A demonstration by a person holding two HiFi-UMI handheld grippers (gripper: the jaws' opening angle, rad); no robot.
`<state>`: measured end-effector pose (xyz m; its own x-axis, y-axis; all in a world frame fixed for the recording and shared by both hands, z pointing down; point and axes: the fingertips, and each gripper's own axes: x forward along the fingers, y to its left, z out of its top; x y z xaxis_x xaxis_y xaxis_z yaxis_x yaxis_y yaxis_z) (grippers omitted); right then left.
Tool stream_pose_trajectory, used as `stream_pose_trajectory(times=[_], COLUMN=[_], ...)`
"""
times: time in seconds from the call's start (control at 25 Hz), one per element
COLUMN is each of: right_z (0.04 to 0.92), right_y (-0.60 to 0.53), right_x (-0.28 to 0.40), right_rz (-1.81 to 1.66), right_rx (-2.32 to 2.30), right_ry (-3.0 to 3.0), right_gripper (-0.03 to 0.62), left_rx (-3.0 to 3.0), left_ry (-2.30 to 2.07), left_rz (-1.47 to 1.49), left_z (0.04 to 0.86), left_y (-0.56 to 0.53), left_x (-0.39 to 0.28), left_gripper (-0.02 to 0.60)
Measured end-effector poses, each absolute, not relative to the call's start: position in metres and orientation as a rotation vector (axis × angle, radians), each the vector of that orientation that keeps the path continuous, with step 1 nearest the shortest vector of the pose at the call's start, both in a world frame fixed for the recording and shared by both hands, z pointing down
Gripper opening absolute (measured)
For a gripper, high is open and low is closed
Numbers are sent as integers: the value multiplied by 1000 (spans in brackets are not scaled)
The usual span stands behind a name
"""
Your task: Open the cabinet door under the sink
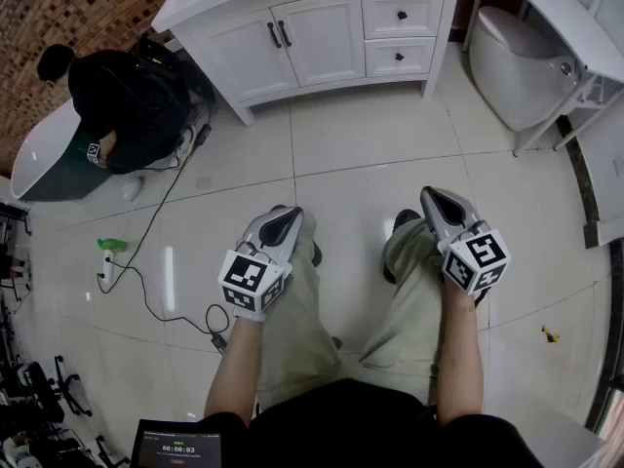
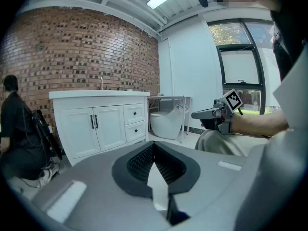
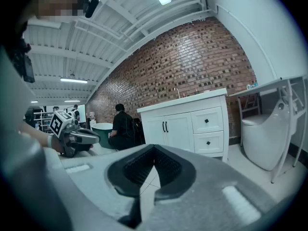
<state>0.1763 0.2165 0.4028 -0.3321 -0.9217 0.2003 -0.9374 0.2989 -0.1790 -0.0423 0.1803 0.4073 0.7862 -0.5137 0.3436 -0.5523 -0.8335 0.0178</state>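
The white sink cabinet [image 1: 292,42] stands across the tiled floor at the top of the head view. Its two doors are closed, with a pair of black handles [image 1: 280,34] at their meeting edge. It also shows as the cabinet [image 2: 94,129] in the left gripper view and the cabinet [image 3: 173,129] in the right gripper view. My left gripper [image 1: 283,213] is held over my left knee, well short of the doors, shut and empty. My right gripper [image 1: 436,201] hovers over my right knee, also shut with nothing in it. Both point roughly toward the cabinet.
A person in black [image 1: 127,105] crouches left of the cabinet beside a white and green tub [image 1: 39,164]. Two drawers [image 1: 402,32] sit right of the doors. A toilet [image 1: 517,66] stands at the right under a white frame. A cable and power strip [image 1: 107,266] lie on the floor.
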Motion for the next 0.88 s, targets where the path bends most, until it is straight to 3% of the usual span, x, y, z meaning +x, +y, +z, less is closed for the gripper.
stream_pose_trajectory(times=[0.48, 0.88], right_z=[400, 411], right_y=[200, 144], right_x=[179, 172], right_rz=[379, 392], right_rx=[1769, 1714], right_ry=[-2528, -2507], right_gripper=[-8, -8], left_rx=[2878, 2838], left_ry=[-872, -899], left_rz=[497, 324], left_z=[424, 410], left_y=[151, 98], left_x=[-26, -48], left_gripper=[18, 18])
